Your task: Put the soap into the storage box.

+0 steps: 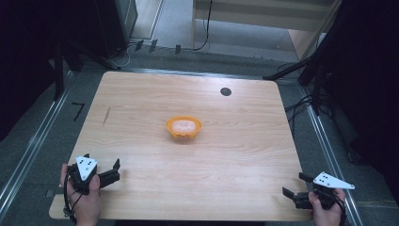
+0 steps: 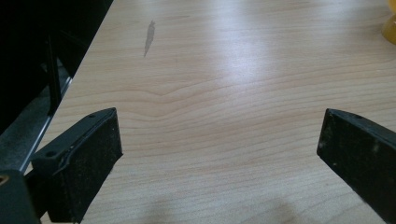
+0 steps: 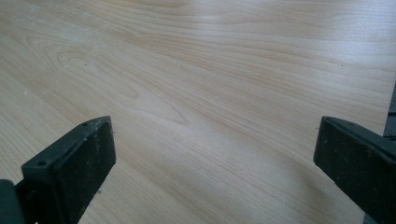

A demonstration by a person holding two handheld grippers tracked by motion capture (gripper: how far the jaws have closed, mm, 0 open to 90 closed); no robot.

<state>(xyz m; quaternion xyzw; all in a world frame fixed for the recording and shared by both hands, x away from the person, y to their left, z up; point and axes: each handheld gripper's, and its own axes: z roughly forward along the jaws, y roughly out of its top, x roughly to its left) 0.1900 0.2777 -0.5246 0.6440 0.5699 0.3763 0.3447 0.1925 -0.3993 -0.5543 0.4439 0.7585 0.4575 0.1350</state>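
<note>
- At the near left corner of the desk (image 1: 141, 99), the left gripper (image 1: 114, 171) rests with its fingers (image 2: 88, 154) spread wide and nothing between them; bare wood grain shows in the gap.
- At the near right corner, the right gripper (image 1: 292, 184) sits the same way, fingers (image 3: 74, 158) released and apart over bare wood, right by the desk's edge.
- Each gripper is gripped by a hand at the near edge: the left hand (image 1: 84, 200) and the right hand (image 1: 324, 212).
- Out toward the middle of the desk, well apart from both grippers, stands the orange bowl (image 1: 183, 128), upright, with something pale and pinkish inside; what that is cannot be told from here. A sliver of the bowl's yellow-orange wall shows at the far right edge of the left gripper view.
- Judging by its look, the bowl is thin plastic: light, fairly stiff, smooth and a little slippery, likely to slide on the wood if nudged from one side.
- The rim seems the sound place to take hold, one finger inside and one outside the wall, kept level so the contents stay put.
- A small dark round spot (image 1: 226, 91) lies near the far edge, clear of the bowl.
</note>
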